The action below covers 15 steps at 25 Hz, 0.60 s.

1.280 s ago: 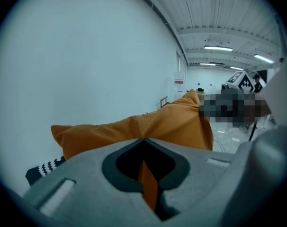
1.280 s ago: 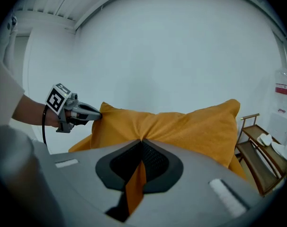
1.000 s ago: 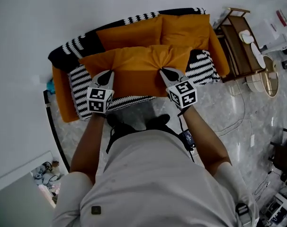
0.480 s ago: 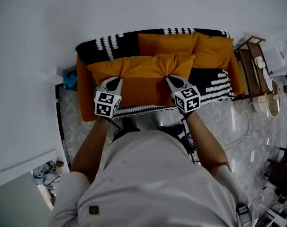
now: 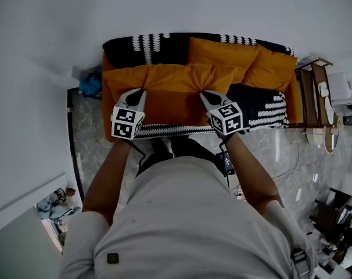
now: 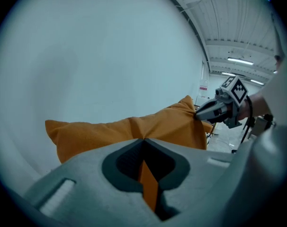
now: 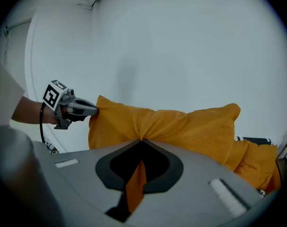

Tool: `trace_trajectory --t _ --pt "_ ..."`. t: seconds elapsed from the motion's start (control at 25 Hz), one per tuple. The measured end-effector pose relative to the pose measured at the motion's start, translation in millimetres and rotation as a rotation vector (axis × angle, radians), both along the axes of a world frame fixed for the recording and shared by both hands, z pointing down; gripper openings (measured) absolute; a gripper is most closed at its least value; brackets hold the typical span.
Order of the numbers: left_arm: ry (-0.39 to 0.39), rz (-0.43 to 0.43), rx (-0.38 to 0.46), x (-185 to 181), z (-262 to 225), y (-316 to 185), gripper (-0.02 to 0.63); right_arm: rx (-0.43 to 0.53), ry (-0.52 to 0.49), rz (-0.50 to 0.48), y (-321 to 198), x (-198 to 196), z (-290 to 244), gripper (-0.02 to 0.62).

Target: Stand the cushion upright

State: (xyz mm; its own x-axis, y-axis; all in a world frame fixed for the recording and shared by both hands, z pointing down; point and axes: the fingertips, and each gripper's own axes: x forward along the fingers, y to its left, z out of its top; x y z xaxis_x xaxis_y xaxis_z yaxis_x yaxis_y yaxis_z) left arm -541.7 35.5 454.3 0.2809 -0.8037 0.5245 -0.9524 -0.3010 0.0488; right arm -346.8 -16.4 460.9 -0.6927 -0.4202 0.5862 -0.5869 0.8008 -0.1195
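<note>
Over the left half of the orange sofa (image 5: 107,118), the orange cushion (image 5: 164,92) hangs between the two grippers, in front of the person's body. The left gripper (image 5: 136,93) has its fingers pressed together on a fold of the cushion's cover near one lower corner, and the right gripper (image 5: 205,95) pinches a like fold toward the other. Each gripper view shows a strip of orange cloth caught in the closed fingers, with the cushion's body rising above them against the pale wall (image 6: 96,56). So the lift seems done, and the cushion looks close to upright in the air, its broad face toward the person. Whether its lower edge touches the seat I cannot tell. What is left, by my reading, is to bring it to the free stretch of backrest under the black-and-white throw (image 5: 135,48), beside the two other orange cushions (image 5: 222,52), seat its edge there, and let go without it toppling forward.
</note>
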Motion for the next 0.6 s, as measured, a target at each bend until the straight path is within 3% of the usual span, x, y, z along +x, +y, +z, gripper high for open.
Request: trace_trajectory --t 0.6 --pt "-0.028 -0.164 -0.124 -78.3 51.0 -85.4 0.008 -0.118 0.036 -0.217 -100.1 -84.1 56.1 0.014"
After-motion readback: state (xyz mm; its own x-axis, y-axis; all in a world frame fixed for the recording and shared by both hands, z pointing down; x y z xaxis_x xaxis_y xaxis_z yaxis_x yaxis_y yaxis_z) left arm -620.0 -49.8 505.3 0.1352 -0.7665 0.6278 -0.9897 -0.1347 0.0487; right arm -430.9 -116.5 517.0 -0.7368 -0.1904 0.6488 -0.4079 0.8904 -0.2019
